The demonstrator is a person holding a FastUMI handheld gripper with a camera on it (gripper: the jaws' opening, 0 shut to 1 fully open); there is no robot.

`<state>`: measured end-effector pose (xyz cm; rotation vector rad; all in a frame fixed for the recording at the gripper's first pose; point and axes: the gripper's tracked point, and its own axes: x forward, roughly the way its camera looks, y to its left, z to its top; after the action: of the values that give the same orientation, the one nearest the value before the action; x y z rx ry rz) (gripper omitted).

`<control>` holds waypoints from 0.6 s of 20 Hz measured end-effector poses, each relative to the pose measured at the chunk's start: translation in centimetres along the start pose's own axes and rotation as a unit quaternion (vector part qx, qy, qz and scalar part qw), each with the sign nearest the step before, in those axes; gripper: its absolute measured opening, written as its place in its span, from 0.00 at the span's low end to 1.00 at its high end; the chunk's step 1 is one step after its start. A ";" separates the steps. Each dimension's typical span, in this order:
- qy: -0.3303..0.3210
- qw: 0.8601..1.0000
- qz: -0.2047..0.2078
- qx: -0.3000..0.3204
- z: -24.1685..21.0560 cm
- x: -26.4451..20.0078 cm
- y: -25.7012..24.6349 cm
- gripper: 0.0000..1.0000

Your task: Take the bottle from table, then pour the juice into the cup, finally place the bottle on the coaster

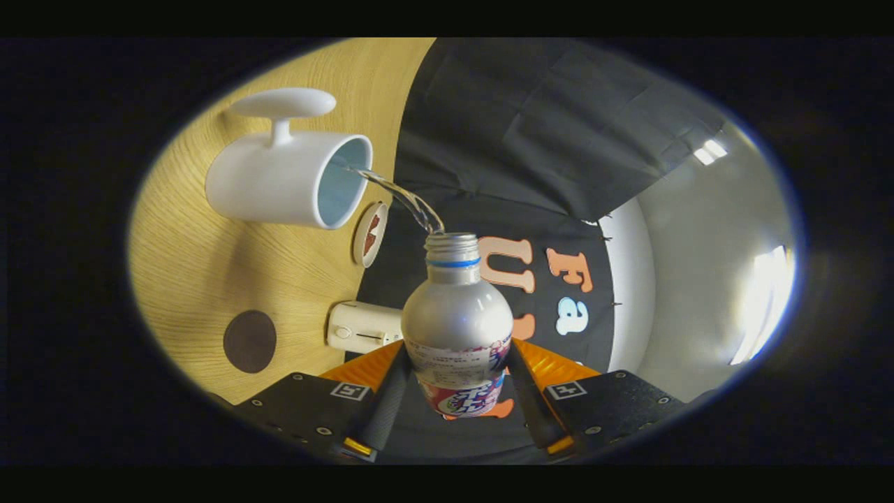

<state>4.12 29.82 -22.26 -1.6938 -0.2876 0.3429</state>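
Gripper (457, 391) fingers clamp bottle (457, 328), tipped; stream (405, 199) enters cup (286, 178) at rim. Risk: slight drift spills onto table (209, 272).

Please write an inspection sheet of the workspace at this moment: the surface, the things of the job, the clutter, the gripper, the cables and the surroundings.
Surface: wooden table, light grain, dry where visible.
Job's things: silver bottle, cap off, tilted toward the white cup; a clear stream runs from its mouth into the cup. Dark round coaster lies bare, apart from the cup.
Clutter: small white device beside the bottle; a round disc near the cup's rim.
Gripper: gripper, jaws shut on the bottle's labelled lower body, one finger on each side.
Cables: nothing seen.
Surroundings: black cloth wall beyond the table; pale wall with bright lights past it.
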 end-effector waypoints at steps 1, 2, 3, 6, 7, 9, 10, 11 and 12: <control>-0.001 1.000 0.000 -0.001 0.0 -0.1 0.0 0.77; -0.002 1.000 0.000 -0.004 -0.1 0.0 0.0 0.77; -0.002 1.000 0.000 -0.006 0.0 0.0 -0.1 0.77; -0.005 1.000 0.000 -0.014 -0.1 0.3 -0.2 0.77; -0.006 1.000 0.000 -0.016 -0.1 0.2 -0.1 0.76; -0.007 1.000 0.000 -0.021 0.0 0.1 -0.2 0.77; -0.007 1.000 0.000 -0.023 -0.1 0.2 -0.2 0.76; -0.007 1.000 -0.001 -0.025 -0.1 0.3 -0.2 0.76; -0.007 1.000 -0.001 -0.028 -0.2 0.2 -0.2 0.76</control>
<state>4.39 29.76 -22.02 -1.7457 -0.3124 0.3487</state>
